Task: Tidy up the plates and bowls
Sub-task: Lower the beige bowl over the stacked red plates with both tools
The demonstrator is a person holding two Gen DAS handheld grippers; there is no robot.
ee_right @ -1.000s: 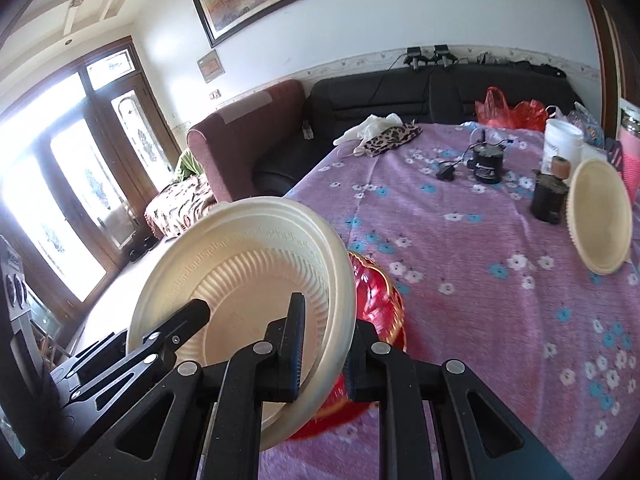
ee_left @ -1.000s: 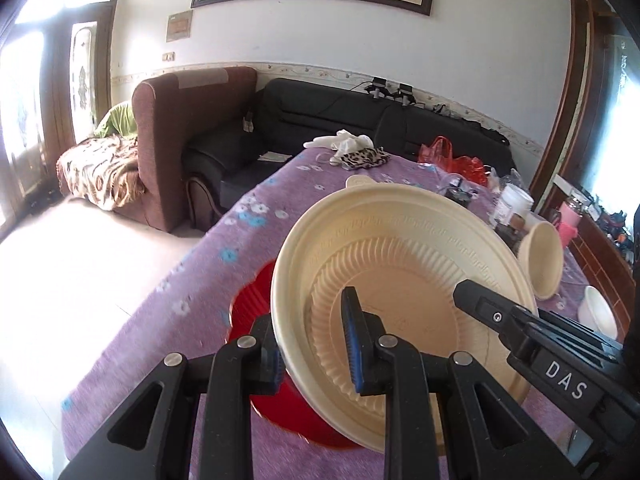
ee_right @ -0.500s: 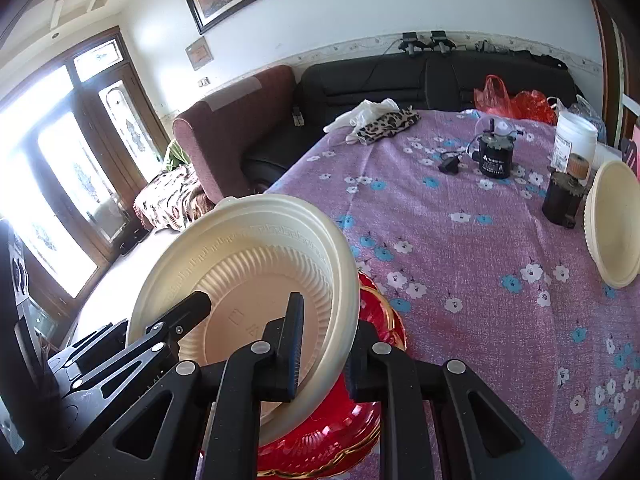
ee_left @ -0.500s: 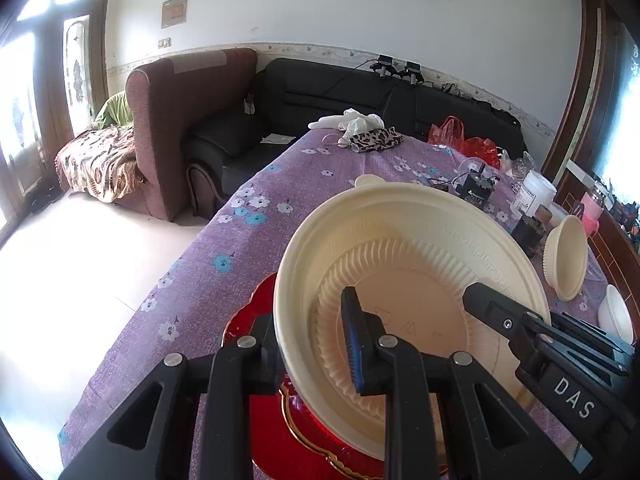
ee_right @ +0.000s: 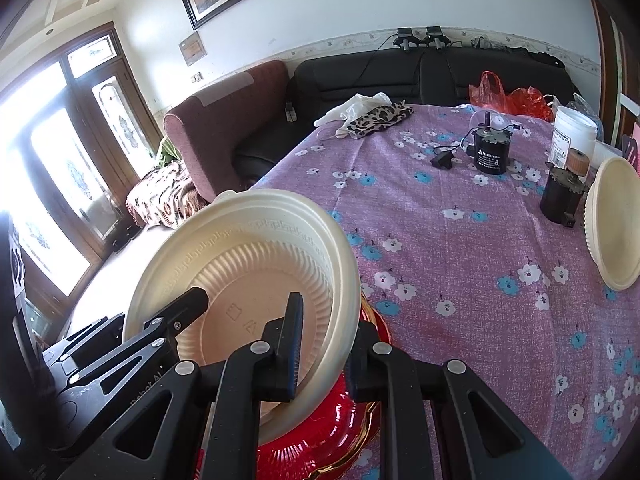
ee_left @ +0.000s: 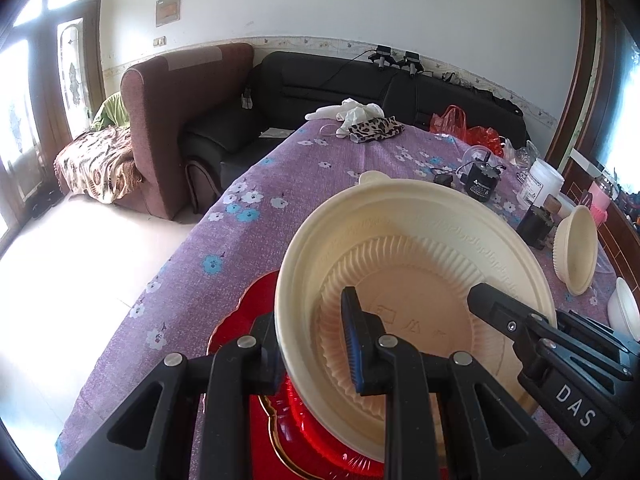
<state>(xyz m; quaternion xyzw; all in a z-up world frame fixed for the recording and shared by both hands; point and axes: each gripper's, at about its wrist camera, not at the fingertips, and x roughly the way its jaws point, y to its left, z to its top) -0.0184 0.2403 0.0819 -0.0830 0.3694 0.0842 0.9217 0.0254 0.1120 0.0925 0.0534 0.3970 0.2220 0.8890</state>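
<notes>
A cream ribbed plate (ee_left: 420, 248) hangs tilted just above a red plate with a gold rim (ee_left: 248, 312) on the purple flowered tablecloth. My left gripper (ee_left: 316, 356) is shut on the cream plate's left rim, one finger inside and one outside. My right gripper (ee_right: 324, 356) is shut on the opposite rim of the same cream plate (ee_right: 248, 248), over the red plate (ee_right: 328, 440). Each view also shows the other gripper's finger lying on the plate. The red plate's middle is hidden under the cream one.
A cream bowl (ee_right: 612, 224) rests on its side at the right, with a white bowl (ee_left: 624, 312) nearer. A black motor (ee_right: 490, 152), dark cylinder (ee_right: 560, 196), white jar (ee_right: 572, 132) and leopard cloth (ee_left: 372, 128) lie farther back. The table's left edge (ee_left: 172, 256) drops to the floor.
Both grippers have carried the cream plate forward and down, so it now sits lower over the red plate. Their grip on the rim is unchanged.
</notes>
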